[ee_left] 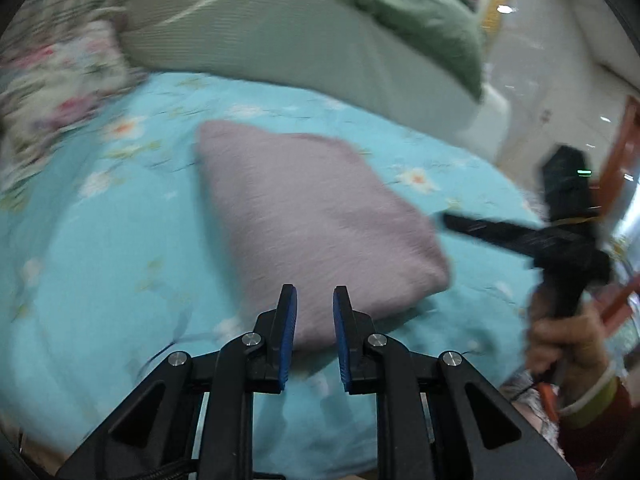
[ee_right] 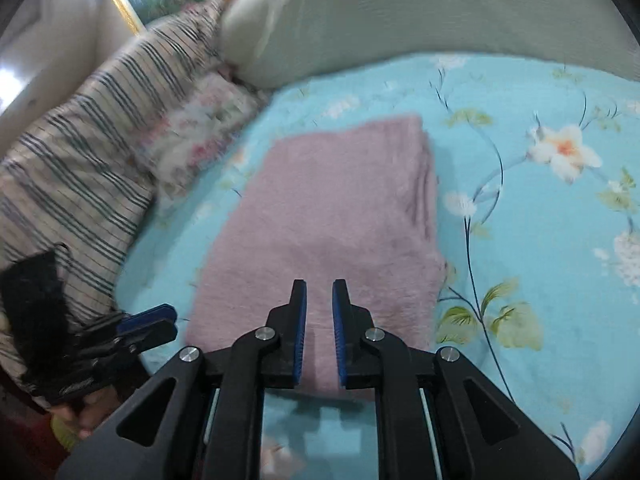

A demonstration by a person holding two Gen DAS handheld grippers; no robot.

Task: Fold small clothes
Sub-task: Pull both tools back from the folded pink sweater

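Observation:
A folded mauve knit garment point(ee_left: 316, 216) lies flat on the blue floral bedsheet point(ee_left: 100, 264); it also shows in the right wrist view point(ee_right: 332, 216), with stacked fold edges on its right side. My left gripper point(ee_left: 315, 294) hovers at the garment's near edge, jaws slightly apart with nothing between them. My right gripper point(ee_right: 319, 288) hovers over the garment's near end, jaws also slightly apart and empty. The right gripper shows at the right of the left view point(ee_left: 452, 220), the left gripper at the lower left of the right view point(ee_right: 168, 320).
A large pale green pillow point(ee_left: 280, 36) lies behind the garment, with a darker green cloth point(ee_left: 424, 12) on it. A floral pillow point(ee_right: 200, 128) and a striped cover point(ee_right: 92, 148) sit at the left. The bedsheet point(ee_right: 540, 216) stretches to the right.

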